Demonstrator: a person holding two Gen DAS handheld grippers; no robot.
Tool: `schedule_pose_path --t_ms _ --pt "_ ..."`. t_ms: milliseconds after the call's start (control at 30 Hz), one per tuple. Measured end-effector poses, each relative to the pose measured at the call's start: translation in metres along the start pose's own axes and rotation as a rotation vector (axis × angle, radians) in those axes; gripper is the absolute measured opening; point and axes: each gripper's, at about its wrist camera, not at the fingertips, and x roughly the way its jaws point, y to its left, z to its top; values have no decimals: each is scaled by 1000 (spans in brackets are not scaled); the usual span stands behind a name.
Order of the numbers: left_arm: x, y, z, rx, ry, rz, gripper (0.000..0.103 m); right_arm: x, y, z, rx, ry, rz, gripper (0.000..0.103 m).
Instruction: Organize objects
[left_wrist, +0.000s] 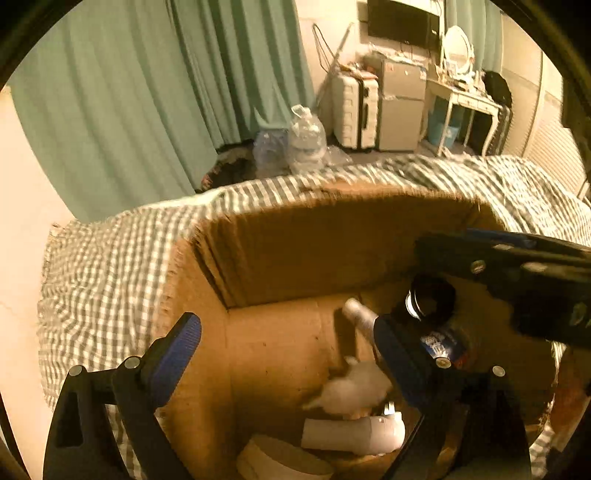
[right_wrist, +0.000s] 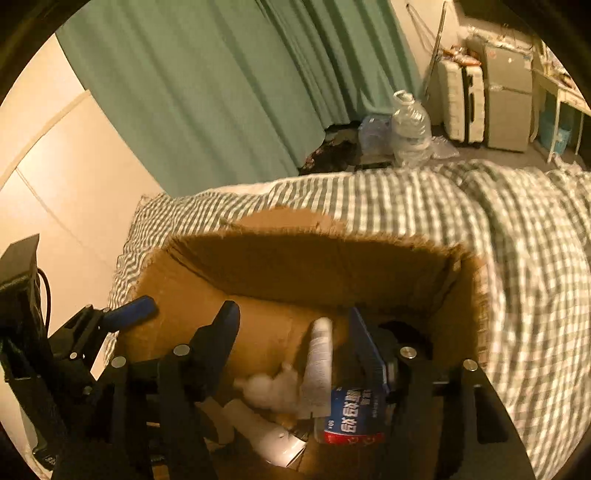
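An open cardboard box (left_wrist: 295, 243) (right_wrist: 303, 266) sits on a checked bedspread. Inside lie a white tube (right_wrist: 319, 365) (left_wrist: 360, 314), a white fluffy toy (left_wrist: 354, 391) (right_wrist: 269, 391), a white bottle on its side (left_wrist: 351, 430) (right_wrist: 262, 432), and a dark jar with a blue and red label (right_wrist: 351, 413) (left_wrist: 437, 332). My left gripper (left_wrist: 288, 354) is open above the box's left part. My right gripper (right_wrist: 295, 350) is open over the box, its right finger beside the jar; it also shows at the right of the left wrist view (left_wrist: 517, 273).
The green-checked bedspread (left_wrist: 103, 266) (right_wrist: 480, 229) surrounds the box. Beyond the bed are green curtains (left_wrist: 129, 92), large water bottles (left_wrist: 306, 140), a white suitcase (left_wrist: 354, 110), a small fridge (left_wrist: 400, 103) and a white dressing table (left_wrist: 465, 96).
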Motion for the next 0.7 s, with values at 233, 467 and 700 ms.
schedule_pose_path --t_ms 233,467,700 --pt "-67 15 27 -58 -184 25 98 -73 9 29 5 -137 -66 83" --pt "-160 23 33 -83 -359 -11 100 -173 40 33 -43 -298 -112 94" --pt "-253 20 19 -90 -485 -59 103 -261 77 -4 -112 -434 -225 97"
